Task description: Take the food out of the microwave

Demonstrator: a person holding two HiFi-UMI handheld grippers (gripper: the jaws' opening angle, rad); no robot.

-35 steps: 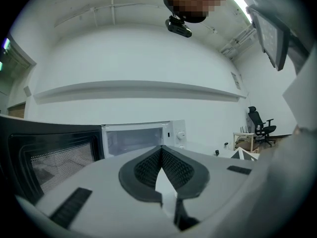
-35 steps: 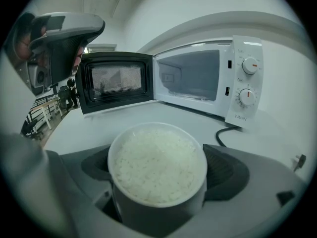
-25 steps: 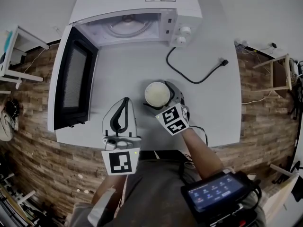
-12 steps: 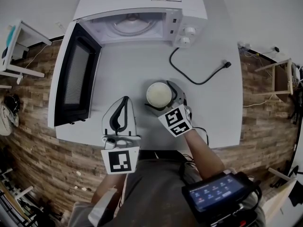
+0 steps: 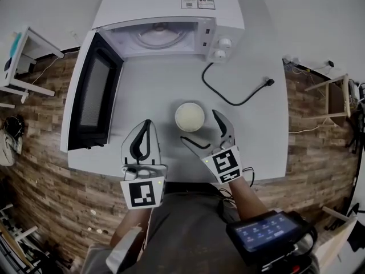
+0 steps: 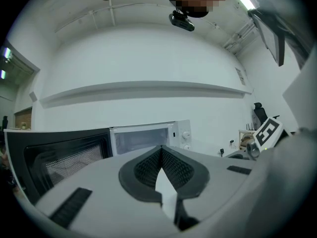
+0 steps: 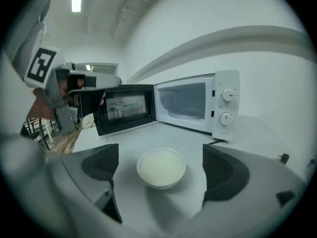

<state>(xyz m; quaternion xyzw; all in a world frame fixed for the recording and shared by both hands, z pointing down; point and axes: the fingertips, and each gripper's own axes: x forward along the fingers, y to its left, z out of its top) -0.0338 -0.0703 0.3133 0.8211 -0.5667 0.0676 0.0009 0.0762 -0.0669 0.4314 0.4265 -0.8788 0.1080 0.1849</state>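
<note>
A white bowl of pale food [image 5: 189, 116] [image 7: 161, 167] stands on the grey table in front of the white microwave [image 5: 171, 16] [image 7: 198, 105] [image 6: 148, 135], whose door [image 5: 91, 99] hangs open to the left. The cavity shows only its glass turntable [image 5: 157, 36]. My right gripper [image 5: 206, 131] [image 7: 161, 170] is open, just behind the bowl, jaws apart on either side and not touching it. My left gripper [image 5: 145, 135] [image 6: 162, 155] is shut with nothing in it, resting near the table's front edge, left of the bowl.
A black power cord with its plug [image 5: 236, 93] lies loose on the table right of the microwave. The open door [image 7: 124, 108] juts over the table's left part. Wooden floor surrounds the table [image 5: 251, 141]; a small white stand [image 5: 23, 56] is at far left.
The right gripper was closed around the bowl; it has opened and pulled back toward me, leaving the bowl standing on the table. The left gripper has not moved.
</note>
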